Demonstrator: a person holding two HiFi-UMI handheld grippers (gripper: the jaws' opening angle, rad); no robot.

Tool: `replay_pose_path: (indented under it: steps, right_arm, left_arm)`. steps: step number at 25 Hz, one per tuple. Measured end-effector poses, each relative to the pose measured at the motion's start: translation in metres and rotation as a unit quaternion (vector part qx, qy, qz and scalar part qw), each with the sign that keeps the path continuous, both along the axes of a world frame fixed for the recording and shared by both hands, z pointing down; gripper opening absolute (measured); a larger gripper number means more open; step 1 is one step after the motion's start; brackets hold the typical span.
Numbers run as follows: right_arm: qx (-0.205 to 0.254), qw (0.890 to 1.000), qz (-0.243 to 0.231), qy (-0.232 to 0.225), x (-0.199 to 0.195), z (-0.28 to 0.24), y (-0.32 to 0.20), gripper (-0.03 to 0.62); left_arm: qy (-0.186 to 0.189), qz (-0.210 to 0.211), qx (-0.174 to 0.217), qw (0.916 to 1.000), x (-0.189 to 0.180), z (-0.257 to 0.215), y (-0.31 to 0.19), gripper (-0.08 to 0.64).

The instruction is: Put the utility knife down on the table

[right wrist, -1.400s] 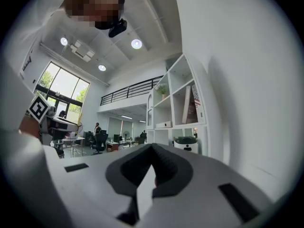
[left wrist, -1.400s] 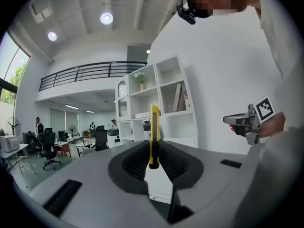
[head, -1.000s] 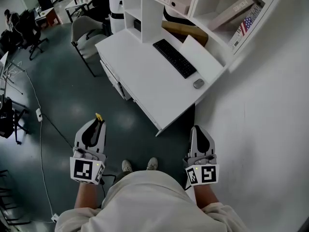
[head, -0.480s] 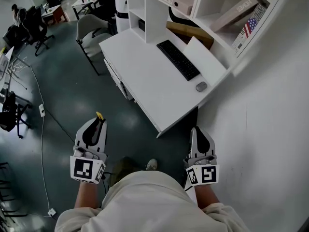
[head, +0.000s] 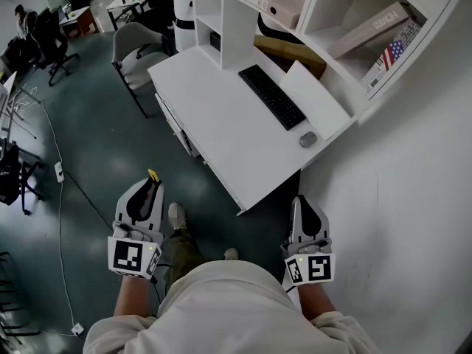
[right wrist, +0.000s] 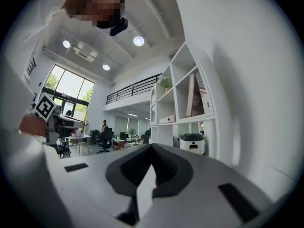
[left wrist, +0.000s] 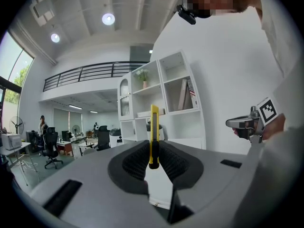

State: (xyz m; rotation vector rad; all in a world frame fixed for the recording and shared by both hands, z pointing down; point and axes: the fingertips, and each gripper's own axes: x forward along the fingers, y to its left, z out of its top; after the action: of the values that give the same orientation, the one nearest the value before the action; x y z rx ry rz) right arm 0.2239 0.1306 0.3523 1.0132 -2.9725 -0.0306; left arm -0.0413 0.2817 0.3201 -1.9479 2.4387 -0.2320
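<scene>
My left gripper [head: 150,184] is shut on a yellow utility knife [head: 152,176], whose tip sticks out past the jaws. In the left gripper view the utility knife [left wrist: 154,136] stands upright, clamped between the black pads of the left gripper [left wrist: 153,156]. My right gripper [head: 303,203] is shut with nothing in it; in the right gripper view the right gripper [right wrist: 152,164] shows its jaws pressed together. The white table [head: 214,116] lies ahead of both grippers, above the floor level where they hover.
On the table sit a black keyboard [head: 271,97], a grey mouse [head: 307,139] and a white sheet [head: 316,99]. White shelves [head: 324,13] with boxes rise behind it. A grey chair [head: 133,46] stands at the table's far side. A white wall [head: 413,220] runs along the right. My feet [head: 175,216] are below.
The view has shifted slightly as the person steps; one foot has come forward on the left. Both grippers hold their places in the view, the knife still clamped.
</scene>
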Motion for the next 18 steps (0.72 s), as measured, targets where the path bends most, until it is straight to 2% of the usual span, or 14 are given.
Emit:
replay_pose_path:
  steps: [4,9,18]
  right_arm:
    - [0.003,1.0,0.019,0.006,-0.023,0.001,-0.015,0.003]
    - [0.011,0.999,0.047,0.009,-0.07,-0.005,-0.036,0.003]
    - [0.011,0.992,0.124,0.012,-0.161,-0.012,-0.07,0.003]
  left_arm:
    - [0.007,0.012,0.003,0.9999,-0.032,0.006,-0.022,0.061]
    - [0.004,0.043,0.004,0.9991,-0.082,0.007,-0.057,0.061]
    - [0.002,0.124,-0.003,0.9922,-0.186,0.007,-0.135,0.061]
